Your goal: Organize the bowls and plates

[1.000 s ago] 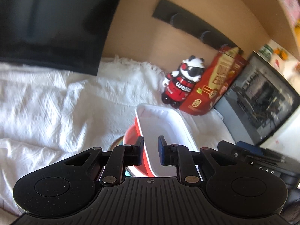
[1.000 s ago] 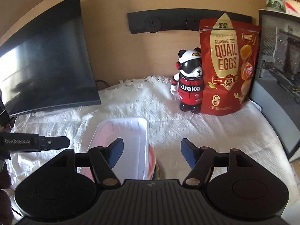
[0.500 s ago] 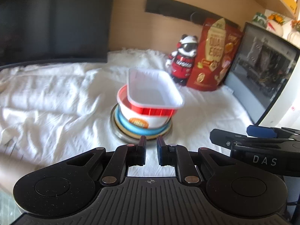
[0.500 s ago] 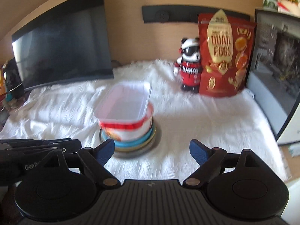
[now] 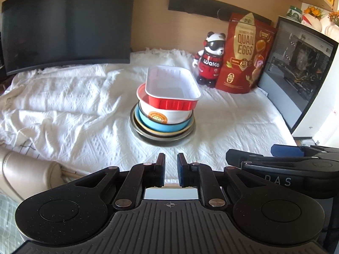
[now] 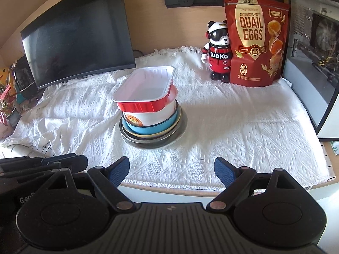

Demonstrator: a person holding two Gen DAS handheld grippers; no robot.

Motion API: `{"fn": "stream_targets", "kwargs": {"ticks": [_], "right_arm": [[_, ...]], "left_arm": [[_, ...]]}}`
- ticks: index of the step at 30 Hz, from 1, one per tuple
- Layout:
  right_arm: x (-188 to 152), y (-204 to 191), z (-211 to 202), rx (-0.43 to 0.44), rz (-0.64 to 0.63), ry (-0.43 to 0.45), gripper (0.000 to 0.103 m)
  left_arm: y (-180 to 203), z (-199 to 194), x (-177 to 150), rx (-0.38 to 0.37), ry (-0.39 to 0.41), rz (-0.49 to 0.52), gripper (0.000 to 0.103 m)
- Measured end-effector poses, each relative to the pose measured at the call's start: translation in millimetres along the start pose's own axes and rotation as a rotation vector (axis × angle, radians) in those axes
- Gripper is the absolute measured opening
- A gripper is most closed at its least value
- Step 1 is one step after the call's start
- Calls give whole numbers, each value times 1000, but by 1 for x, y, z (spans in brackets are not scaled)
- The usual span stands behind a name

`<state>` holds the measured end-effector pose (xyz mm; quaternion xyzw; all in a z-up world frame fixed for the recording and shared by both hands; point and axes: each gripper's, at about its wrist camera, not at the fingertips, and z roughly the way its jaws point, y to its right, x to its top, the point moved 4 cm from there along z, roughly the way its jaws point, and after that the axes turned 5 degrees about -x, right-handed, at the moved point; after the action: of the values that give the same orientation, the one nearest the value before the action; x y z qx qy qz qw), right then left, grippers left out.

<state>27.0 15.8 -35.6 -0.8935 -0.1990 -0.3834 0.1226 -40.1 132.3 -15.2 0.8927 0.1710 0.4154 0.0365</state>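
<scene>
A stack of dishes stands mid-table on the white cloth. A red rectangular tray with a white inside point(image 5: 172, 89) point(image 6: 146, 89) lies on top, tilted, in a white bowl point(image 5: 165, 113) point(image 6: 152, 116). Under it sit a blue bowl point(image 5: 163, 127) point(image 6: 148, 129) and a metal plate point(image 5: 161, 138) point(image 6: 156, 142). My left gripper point(image 5: 170, 170) is nearly shut and empty, pulled back near the table's front edge. My right gripper point(image 6: 172, 170) is open and empty, also at the front edge. Each gripper shows at the side of the other's view.
A dark monitor point(image 5: 65, 23) point(image 6: 78, 36) stands at the back left. A panda figure point(image 5: 210, 60) point(image 6: 219, 54) and a red quail eggs bag point(image 5: 246, 53) point(image 6: 256, 40) stand at the back right. A computer case point(image 5: 300, 69) point(image 6: 315, 53) bounds the right side.
Both grippers have pulled back from the stack toward the table's front edge. The red tray has stayed on top of the bowls, free of both grippers.
</scene>
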Motion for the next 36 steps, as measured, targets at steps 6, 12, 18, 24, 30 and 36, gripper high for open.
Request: {"fn": "stream_targets", "kwargs": {"ticks": [6,12,18,24,30,36], "right_arm": [[-2,-1,1,12,-15,-11,88],[-2,-2,4,19,-23,-19,88],[-2,-1,5,20,-22,-25,88],[-3,-1,5,21,-21,-27,88],[-3,0,5,21,-22,-30,88],[-5,0,5,25,-24,-33,88]], "left_arm": [[-1,0,-2,14,-12,-9,14],[-2,1,-3,13,-21,-18,14],[-1,2,-3,6,-27,-17,14],[0,3,-3,-1,-28,-19,14],[-1,3,-3,-7,-31,-23,14],[0,4,-4,-10,-37,-28,14]]}}
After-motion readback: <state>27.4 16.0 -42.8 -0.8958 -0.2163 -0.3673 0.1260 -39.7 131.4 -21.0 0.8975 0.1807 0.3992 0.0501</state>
